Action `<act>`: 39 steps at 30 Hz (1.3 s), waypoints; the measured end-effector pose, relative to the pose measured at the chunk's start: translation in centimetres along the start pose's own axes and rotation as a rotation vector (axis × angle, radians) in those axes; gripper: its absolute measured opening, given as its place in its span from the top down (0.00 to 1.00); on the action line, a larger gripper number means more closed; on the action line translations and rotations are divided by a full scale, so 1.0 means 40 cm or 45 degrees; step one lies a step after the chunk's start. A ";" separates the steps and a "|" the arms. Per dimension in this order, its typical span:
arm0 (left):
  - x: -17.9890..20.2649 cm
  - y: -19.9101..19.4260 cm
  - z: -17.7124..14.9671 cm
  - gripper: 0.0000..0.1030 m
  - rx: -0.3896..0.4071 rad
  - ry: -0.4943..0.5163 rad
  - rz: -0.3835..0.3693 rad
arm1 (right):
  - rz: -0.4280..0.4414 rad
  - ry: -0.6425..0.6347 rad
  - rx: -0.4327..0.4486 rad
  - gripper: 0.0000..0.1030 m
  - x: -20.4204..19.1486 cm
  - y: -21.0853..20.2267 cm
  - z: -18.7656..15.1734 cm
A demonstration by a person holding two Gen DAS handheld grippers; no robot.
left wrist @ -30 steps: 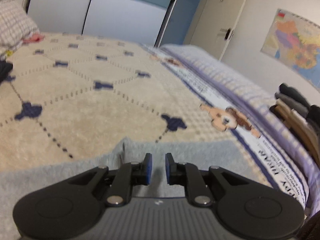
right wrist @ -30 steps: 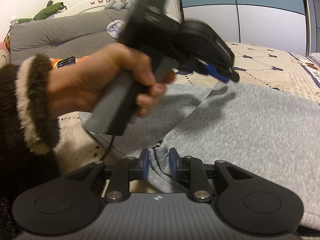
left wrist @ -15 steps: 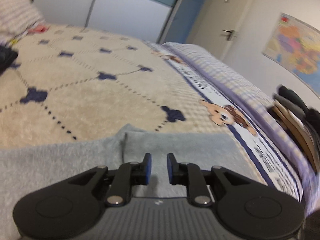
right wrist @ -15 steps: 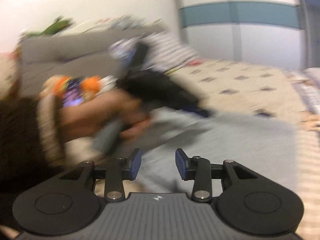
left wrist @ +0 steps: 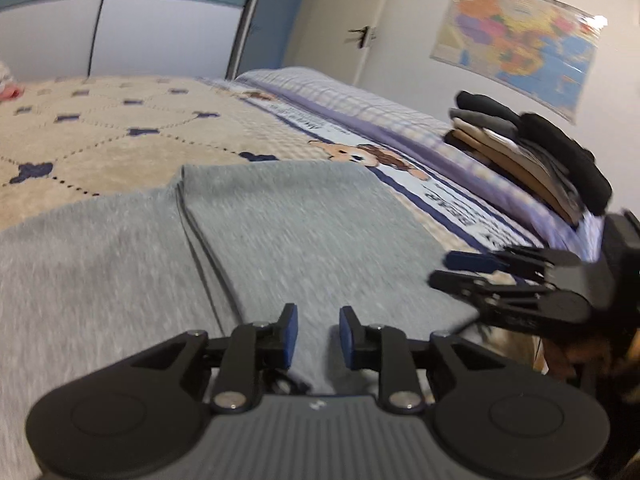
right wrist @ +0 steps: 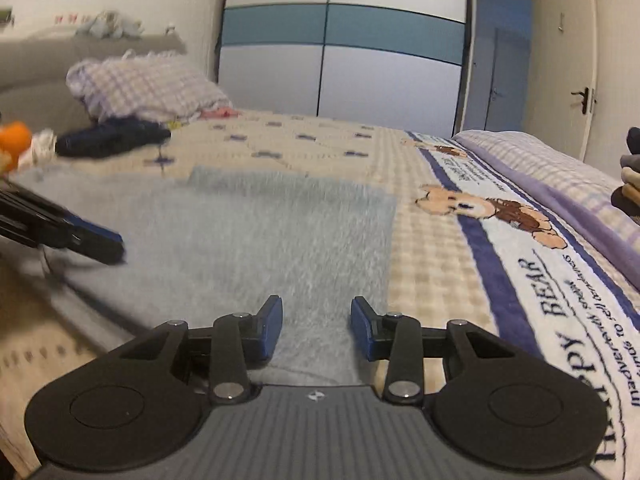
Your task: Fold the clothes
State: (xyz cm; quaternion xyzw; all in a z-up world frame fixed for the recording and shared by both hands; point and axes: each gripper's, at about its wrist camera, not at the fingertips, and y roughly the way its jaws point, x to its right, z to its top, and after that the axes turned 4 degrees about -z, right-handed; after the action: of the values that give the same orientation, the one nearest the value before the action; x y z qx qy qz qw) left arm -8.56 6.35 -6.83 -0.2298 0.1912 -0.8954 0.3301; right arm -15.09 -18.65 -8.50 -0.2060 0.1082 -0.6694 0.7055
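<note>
The grey garment (left wrist: 304,232) lay partly folded on the bed (right wrist: 436,264), toward twelve o'clock of both claws. Left claw (left wrist: 314,334) and right claw (right wrist: 316,326) were spread, empty; further folds seemingly remained.

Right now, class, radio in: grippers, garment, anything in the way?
Left gripper open, right gripper open, both empty. Grey garment flat on bedspread. Nothing blocking.

Soft matt grey fleece garment (left wrist: 304,236), plush waffle-textured blanket (right wrist: 436,280) (bear print), glossy paper map (left wrist: 516,44), matt black plastic gripper bodies
</note>
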 end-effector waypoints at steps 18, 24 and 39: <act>0.015 0.008 0.088 0.38 -0.022 0.029 -0.066 | -0.025 0.047 -0.078 0.57 0.014 -0.012 0.052; -0.053 0.063 0.137 0.32 -0.043 -0.062 0.001 | 0.034 -0.032 -0.057 0.54 0.012 0.016 0.154; -0.130 0.173 0.228 0.25 -0.050 -0.113 0.000 | 0.091 -0.059 -0.172 0.49 0.022 0.229 0.288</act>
State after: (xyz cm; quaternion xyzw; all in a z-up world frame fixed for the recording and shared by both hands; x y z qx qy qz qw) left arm 3.36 3.26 -4.23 -0.2757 0.1938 -0.8803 0.3338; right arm -1.83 -17.68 -2.12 -0.2646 0.1442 -0.6302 0.7156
